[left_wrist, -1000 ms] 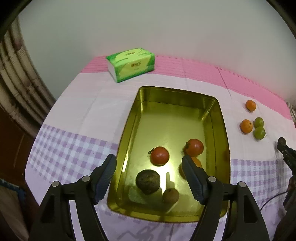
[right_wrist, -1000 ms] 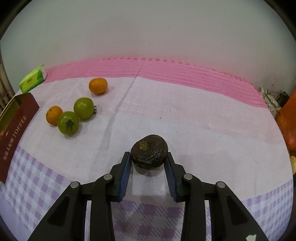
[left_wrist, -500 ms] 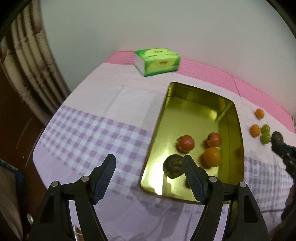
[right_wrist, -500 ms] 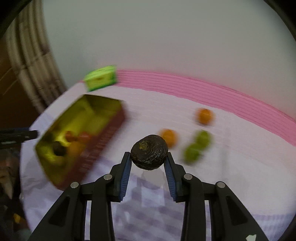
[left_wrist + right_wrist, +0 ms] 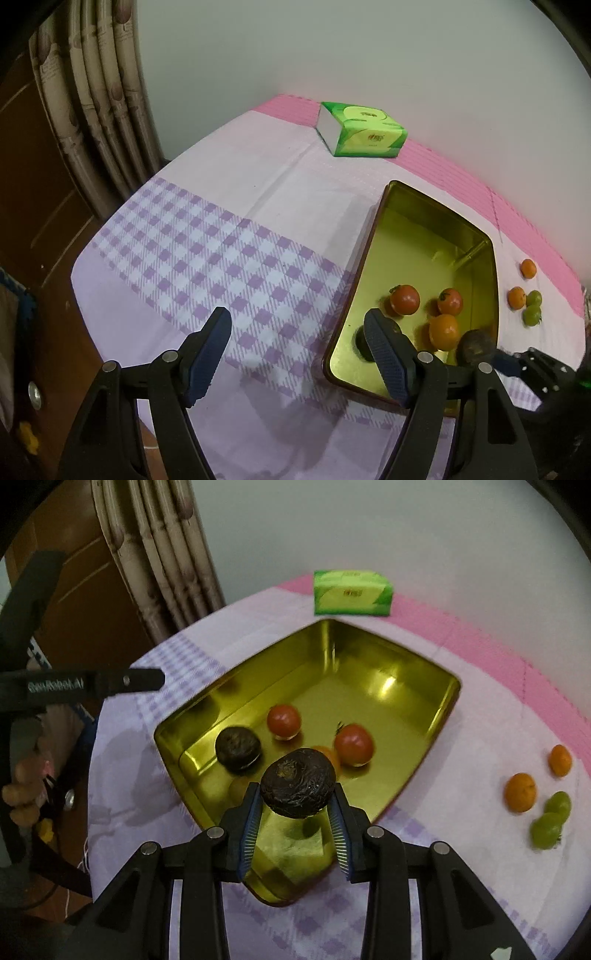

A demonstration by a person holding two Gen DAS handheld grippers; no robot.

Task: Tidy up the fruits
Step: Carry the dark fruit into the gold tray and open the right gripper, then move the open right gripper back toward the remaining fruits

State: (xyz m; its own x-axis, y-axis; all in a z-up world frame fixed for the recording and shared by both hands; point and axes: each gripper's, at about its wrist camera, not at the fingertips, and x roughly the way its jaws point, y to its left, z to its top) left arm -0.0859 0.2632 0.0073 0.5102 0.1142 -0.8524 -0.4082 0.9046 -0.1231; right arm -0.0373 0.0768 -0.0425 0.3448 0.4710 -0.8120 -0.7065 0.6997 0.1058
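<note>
Right wrist view first, and the only writing we could read there was white lettering on the black bar of the left hand-held gripper [image 5: 125,681], mirrored and too blurred to spell out. The green tissue box [image 5: 351,593] at the back of the desk [image 5: 461,738] carried a small printed logo, but we couldn't make out its words.

We saw the right hand-held gripper [image 5: 295,825] clamped on a dark wrinkled fruit [image 5: 298,782], hanging above the near end of the gold tin tray [image 5: 439,712]. Half a second before, that tray sat off to the left of the held fruit; now it lay right under it. A second before, the fruit was down on the cloth.

Inside the tray we counted two red tomatoes [image 5: 283,720] [image 5: 354,745], another dark fruit [image 5: 238,746] and an orange [image 5: 327,755] half hidden behind the held one. Out on the cloth to the right lay two more oranges [image 5: 521,792] [image 5: 560,760] and two green fruits [image 5: 546,829] [image 5: 558,802], close together.

In the left wrist view, the left hand-held gripper [image 5: 297,354] stood wide apart with nothing between its fingers, over the checked cloth beside the tray's left wall [image 5: 364,258]. It had swung left over the second; earlier it straddled the tray.
</note>
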